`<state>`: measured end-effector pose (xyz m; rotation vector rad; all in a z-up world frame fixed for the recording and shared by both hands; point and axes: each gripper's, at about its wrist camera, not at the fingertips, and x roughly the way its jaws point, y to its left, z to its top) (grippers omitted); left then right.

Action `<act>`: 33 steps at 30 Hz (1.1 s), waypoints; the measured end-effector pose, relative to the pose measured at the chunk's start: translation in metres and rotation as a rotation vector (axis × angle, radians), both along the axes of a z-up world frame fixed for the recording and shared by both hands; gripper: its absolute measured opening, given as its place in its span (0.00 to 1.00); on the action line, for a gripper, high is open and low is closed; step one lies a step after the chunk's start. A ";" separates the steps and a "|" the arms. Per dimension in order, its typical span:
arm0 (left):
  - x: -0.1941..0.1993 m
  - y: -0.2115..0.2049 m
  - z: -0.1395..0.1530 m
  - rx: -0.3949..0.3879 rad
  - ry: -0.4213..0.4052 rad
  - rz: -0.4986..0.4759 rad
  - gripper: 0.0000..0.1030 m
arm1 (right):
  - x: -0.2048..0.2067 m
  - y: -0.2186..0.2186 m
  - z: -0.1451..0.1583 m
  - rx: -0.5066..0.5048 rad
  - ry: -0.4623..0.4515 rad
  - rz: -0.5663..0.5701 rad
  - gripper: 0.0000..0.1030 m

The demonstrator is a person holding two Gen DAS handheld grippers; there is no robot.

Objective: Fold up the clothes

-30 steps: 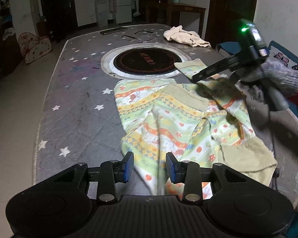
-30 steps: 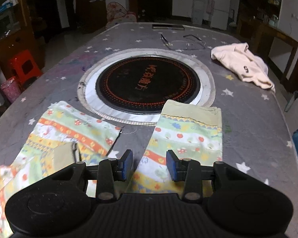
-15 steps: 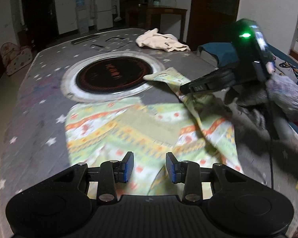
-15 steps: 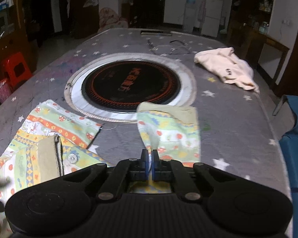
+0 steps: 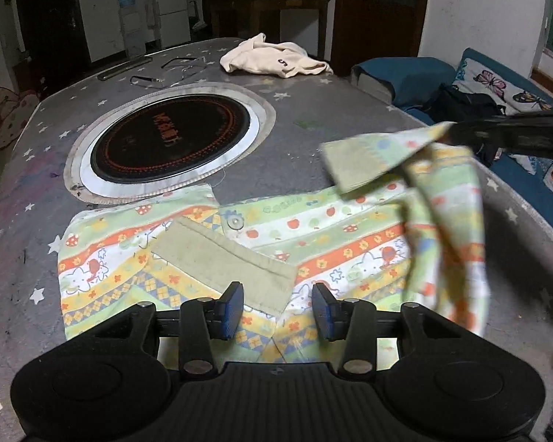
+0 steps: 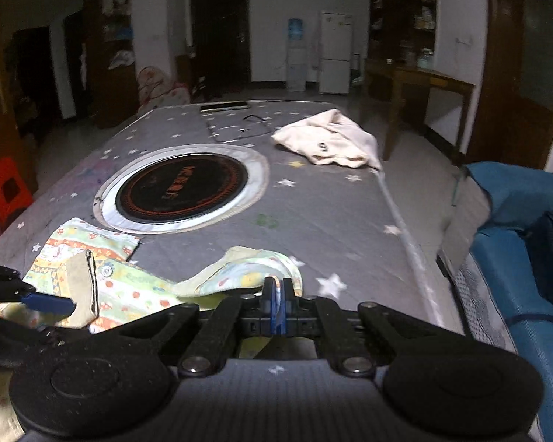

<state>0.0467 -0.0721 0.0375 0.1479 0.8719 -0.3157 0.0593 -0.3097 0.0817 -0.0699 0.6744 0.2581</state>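
Now, over on the left, the left gripper (image 5: 277, 305) hangs above the patterned garment (image 5: 188, 258), jaws opening, roughly half apart, blue pads clear of the cloth with nothing pinched between them. Below it that garment lies spread on the grey star-print table (image 5: 37, 191), its plain khaki band (image 5: 221, 261) folded across the front and a snap button (image 5: 236, 222) just beyond. The round black cooktop (image 5: 169, 140) sits set into the table past the garment's far edge. Moving right, one sleeve (image 5: 442, 217) is lifted off the table, its khaki cuff (image 5: 365, 162) hanging in the air, blurred. And there's the right gripper (image 6: 277, 302), jaws clamped tight together on that sleeve's fabric, the cloth (image 6: 247, 269) bunched up right at the pads. Far across the table, well apart from all this, a cream garment (image 5: 276, 59) lies crumpled near the far edge. Off the right side, a blue couch (image 6: 516, 243) runs alongside the table.
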 end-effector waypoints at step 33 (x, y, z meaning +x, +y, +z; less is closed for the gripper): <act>-0.069 0.180 0.045 -0.088 -0.143 0.461 0.03 | -0.072 -0.062 -0.019 -0.071 0.092 -0.180 0.28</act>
